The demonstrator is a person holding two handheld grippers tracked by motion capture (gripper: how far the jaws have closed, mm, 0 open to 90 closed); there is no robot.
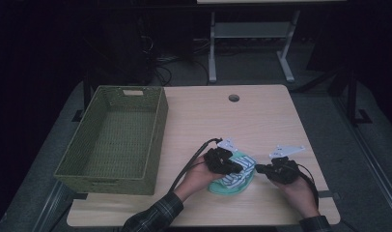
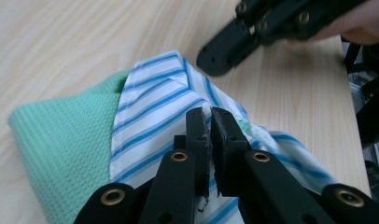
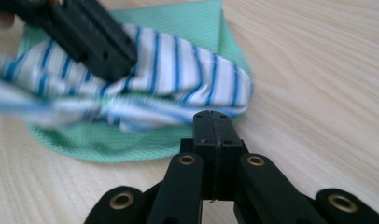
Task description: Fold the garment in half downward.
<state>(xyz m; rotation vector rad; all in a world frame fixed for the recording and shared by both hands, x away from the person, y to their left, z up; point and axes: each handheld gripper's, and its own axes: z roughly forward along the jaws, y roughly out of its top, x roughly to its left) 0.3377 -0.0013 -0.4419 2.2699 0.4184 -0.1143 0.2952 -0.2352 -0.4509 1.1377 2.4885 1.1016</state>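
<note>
A white cloth with blue stripes [image 1: 243,176] lies bunched on a mint-green knitted cloth [image 1: 222,188] near the table's front edge. My left gripper [image 1: 239,168] reaches onto it from the left. In the left gripper view its jaws [image 2: 209,116] are pressed almost together on a raised fold of the striped cloth [image 2: 150,112], with the green cloth [image 2: 66,140] to the left. My right gripper [image 1: 258,169] hovers just right of the pile. Its jaws [image 3: 212,119] are shut with nothing in them, close to the edge of the striped cloth [image 3: 187,70] and green cloth [image 3: 108,144].
A green woven basket [image 1: 158,126] with nothing in it stands on the left part of the wooden table [image 1: 232,125]. A round cable hole [image 1: 233,98] is near the far edge. Beyond the table is a dark floor with cables and a white stand.
</note>
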